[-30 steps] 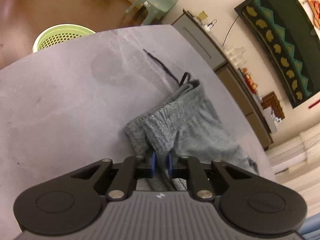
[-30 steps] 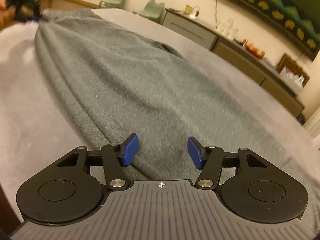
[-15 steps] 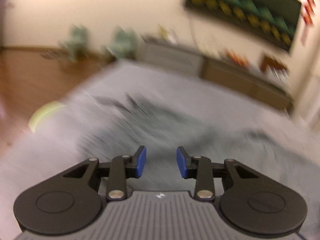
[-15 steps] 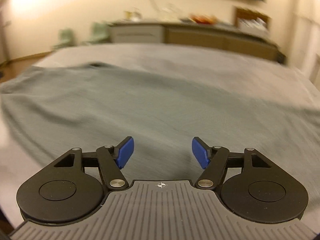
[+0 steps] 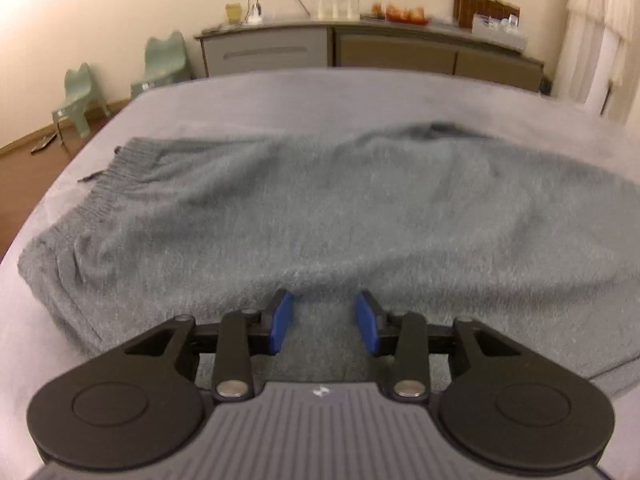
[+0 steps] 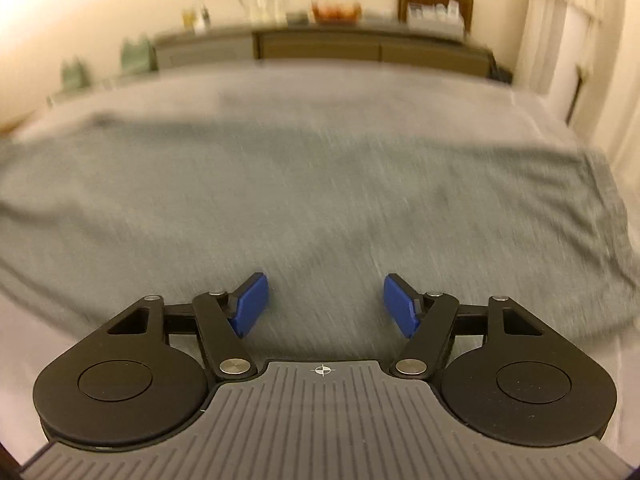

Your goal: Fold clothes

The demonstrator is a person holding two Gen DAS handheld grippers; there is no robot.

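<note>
A grey knit garment [image 5: 320, 208] lies spread flat across the grey table [image 5: 320, 92], its ribbed waistband [image 5: 116, 176] at the left with a dark drawstring end beside it. My left gripper [image 5: 324, 320] hovers open over the garment's near edge, nothing between its blue pads. In the right wrist view the same garment [image 6: 304, 192] fills the table, blurred by motion. My right gripper [image 6: 324, 304] is wide open above the cloth's near part, holding nothing.
Two small green chairs [image 5: 160, 60] stand on the wooden floor at the far left. A long grey and brown sideboard [image 5: 360, 48] with jars and bottles runs along the back wall. A pale curtain [image 5: 600, 32] hangs at the right.
My left gripper let go of the waistband and opened, then swung round to face the garment's long side. The garment now lies flat. The right gripper stayed open and shifted along the cloth.
</note>
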